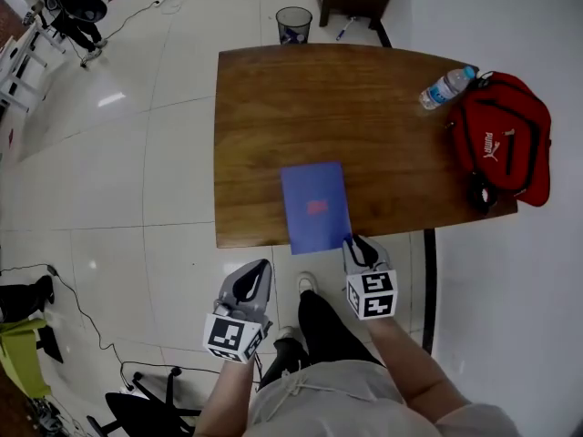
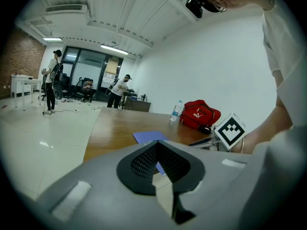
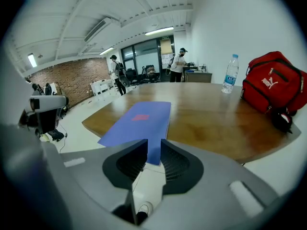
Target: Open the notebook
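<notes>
A closed blue notebook point(image 1: 315, 208) with a small red mark lies flat on the wooden table point(image 1: 301, 107), its near end jutting over the front edge. It also shows in the left gripper view as the notebook point(image 2: 148, 136) and in the right gripper view as the notebook point(image 3: 141, 119). My right gripper point(image 1: 358, 242) sits just off the notebook's near right corner. The right gripper point(image 3: 153, 143) has its jaws a narrow gap apart, and the notebook's near edge shows through the gap. My left gripper point(image 1: 258, 267) hangs over the floor, below and left of the notebook. The left gripper point(image 2: 156, 144) has its tips together and holds nothing.
A red bag point(image 1: 501, 139) and a water bottle point(image 1: 446, 87) stand at the table's far right. A waste bin point(image 1: 293, 24) is on the floor beyond the table. Several people point(image 2: 115, 92) stand far off across the room.
</notes>
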### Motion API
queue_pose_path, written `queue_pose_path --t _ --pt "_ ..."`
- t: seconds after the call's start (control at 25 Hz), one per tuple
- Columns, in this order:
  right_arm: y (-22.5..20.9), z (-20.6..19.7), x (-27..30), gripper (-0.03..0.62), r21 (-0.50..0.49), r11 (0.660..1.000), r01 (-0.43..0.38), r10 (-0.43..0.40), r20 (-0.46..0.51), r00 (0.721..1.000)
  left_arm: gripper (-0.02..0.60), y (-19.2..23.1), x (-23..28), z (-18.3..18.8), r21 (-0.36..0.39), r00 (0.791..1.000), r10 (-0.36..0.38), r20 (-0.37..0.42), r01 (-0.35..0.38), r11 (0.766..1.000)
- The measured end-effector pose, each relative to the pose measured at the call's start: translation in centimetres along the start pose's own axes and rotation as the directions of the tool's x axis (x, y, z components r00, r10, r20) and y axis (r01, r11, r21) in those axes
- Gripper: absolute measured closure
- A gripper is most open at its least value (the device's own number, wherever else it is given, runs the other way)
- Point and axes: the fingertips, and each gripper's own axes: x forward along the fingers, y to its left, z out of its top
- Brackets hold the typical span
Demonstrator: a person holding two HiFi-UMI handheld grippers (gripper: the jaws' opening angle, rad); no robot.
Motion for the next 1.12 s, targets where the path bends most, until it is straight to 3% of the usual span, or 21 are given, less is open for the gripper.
queue_pose_path --t 0.24,0.44,0.6,0.88,1.12 --pt "-0.8 -1.8 1.3 0.519 0.078 0.997 -0.003 0.007 -0.041 0.999 0.577 0.2 1.4 -1.4 -0.020 0.999 -0.009 -0.035 0.008 1.000" --pt "-1.4 -1.7 1.1 0.578 0.075 0.997 0.005 -0.002 -0.040 0.999 0.577 -0.3 2.0 -1.4 -0.020 0.999 -0.018 -0.043 0.017 1.000" --pt "-1.4 -0.9 0.5 0.588 0.076 0.997 0.000 0.002 -0.029 1.000 0.577 -0.5 2.0 -0.7 -0.015 0.999 -0.024 -0.025 0.023 1.000" --pt "0.6 3.8 -2.7 0.589 0.070 0.996 -0.046 0.042 0.058 0.997 0.577 -0.4 0.2 1.7 -0.003 0.999 -0.005 0.033 0.005 1.000" --pt "6.8 9.0 -5.2 0.589 0.028 0.985 -0.170 0.164 0.153 0.974 0.577 1.4 -3.6 3.6 0.002 0.993 0.060 0.103 -0.060 0.998"
